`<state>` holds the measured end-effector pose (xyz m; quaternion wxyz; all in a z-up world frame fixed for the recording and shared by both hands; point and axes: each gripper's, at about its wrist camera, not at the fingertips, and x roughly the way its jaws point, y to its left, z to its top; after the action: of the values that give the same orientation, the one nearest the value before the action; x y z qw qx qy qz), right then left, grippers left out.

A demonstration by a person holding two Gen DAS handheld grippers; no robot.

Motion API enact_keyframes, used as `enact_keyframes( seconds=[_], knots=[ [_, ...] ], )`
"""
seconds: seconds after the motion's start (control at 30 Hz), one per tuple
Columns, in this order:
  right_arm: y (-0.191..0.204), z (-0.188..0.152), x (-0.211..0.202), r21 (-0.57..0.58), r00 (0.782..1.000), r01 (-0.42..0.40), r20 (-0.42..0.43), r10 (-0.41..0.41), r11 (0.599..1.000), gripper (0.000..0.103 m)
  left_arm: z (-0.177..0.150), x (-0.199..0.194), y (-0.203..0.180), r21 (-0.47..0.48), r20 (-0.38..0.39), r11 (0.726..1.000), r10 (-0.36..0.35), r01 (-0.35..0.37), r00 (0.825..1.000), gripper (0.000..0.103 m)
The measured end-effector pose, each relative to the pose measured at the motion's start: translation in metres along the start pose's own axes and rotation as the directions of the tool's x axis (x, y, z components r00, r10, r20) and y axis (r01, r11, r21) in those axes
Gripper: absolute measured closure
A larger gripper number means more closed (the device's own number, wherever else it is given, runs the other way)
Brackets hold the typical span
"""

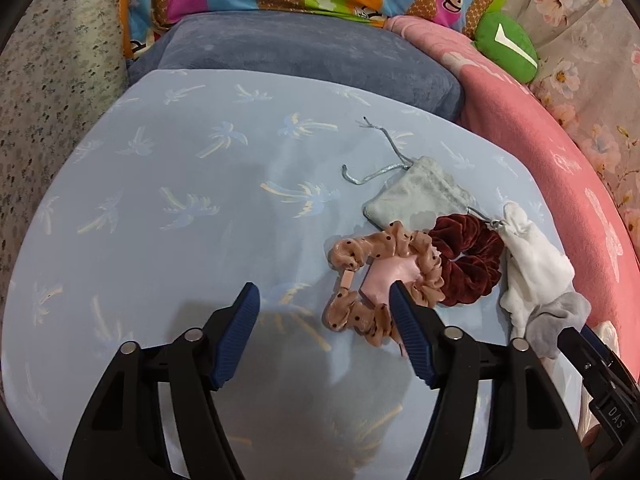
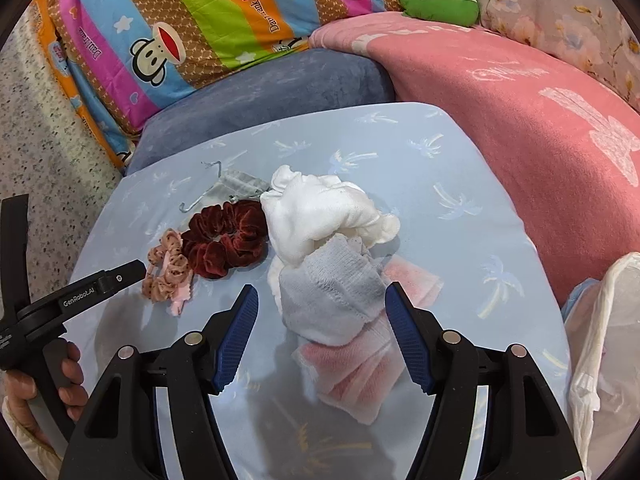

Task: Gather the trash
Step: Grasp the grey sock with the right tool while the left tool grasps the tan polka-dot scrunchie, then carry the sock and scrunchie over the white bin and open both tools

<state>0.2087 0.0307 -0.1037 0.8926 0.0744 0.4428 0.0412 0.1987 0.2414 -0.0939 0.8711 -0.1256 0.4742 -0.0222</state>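
A pale blue sheet with palm prints (image 2: 460, 168) covers the surface, with a pink blanket (image 2: 520, 128) bunched along its right side. On the sheet lies a white, grey and pink sock bundle (image 2: 332, 264). Left of it sit a maroon velvet scrunchie (image 2: 226, 240), a grey drawstring pouch (image 1: 416, 196) and a tan dotted scrunchie (image 1: 372, 276). The right gripper (image 2: 322, 300) hovers with jaws apart — the socks lie between its fingers. The left gripper (image 1: 324, 296) is also spread wide, holding nothing, its right finger over the tan scrunchie.
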Motion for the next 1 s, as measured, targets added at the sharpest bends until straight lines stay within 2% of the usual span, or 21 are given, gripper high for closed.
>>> enact_keyframes(
  seconds=[0.1,0.27,0.37,0.43,0.6,0.8,1.0],
  knots=[
    [-0.001,0.0,0.01,0.007,1.0,0.01,-0.015,-0.01,1.0,0.039,0.0,0.009,-0.002,0.008,-0.022,1.0,-0.014,0.014,1.0,0.052],
    [-0.005,-0.005,0.02,0.022,0.999,0.014,-0.03,-0.013,1.0,0.039,-0.001,0.015,0.0,0.012,-0.039,1.0,-0.026,0.026,0.999,0.077],
    [-0.006,-0.006,0.021,0.024,0.999,0.005,-0.033,-0.004,1.0,0.053,0.0,0.013,0.001,0.006,-0.048,0.999,-0.042,0.042,0.998,0.09],
    [-0.005,-0.006,0.019,0.03,1.0,0.0,-0.029,0.001,1.0,0.063,0.0,0.011,0.0,0.002,-0.051,0.998,-0.055,0.055,0.997,0.093],
    [-0.003,-0.005,0.006,0.03,1.0,-0.024,-0.013,0.025,0.999,0.074,-0.001,-0.003,-0.012,0.02,-0.024,0.998,-0.059,0.06,0.998,0.094],
    [-0.002,-0.003,-0.024,0.029,0.998,-0.054,0.036,0.053,0.998,0.076,0.003,-0.033,-0.036,0.06,0.033,0.994,-0.093,0.09,0.995,0.095],
    [-0.008,-0.001,-0.065,0.032,0.992,-0.074,0.105,0.07,0.997,0.076,0.003,-0.068,-0.071,0.125,0.092,0.983,-0.146,0.134,0.985,0.095]
  ],
)
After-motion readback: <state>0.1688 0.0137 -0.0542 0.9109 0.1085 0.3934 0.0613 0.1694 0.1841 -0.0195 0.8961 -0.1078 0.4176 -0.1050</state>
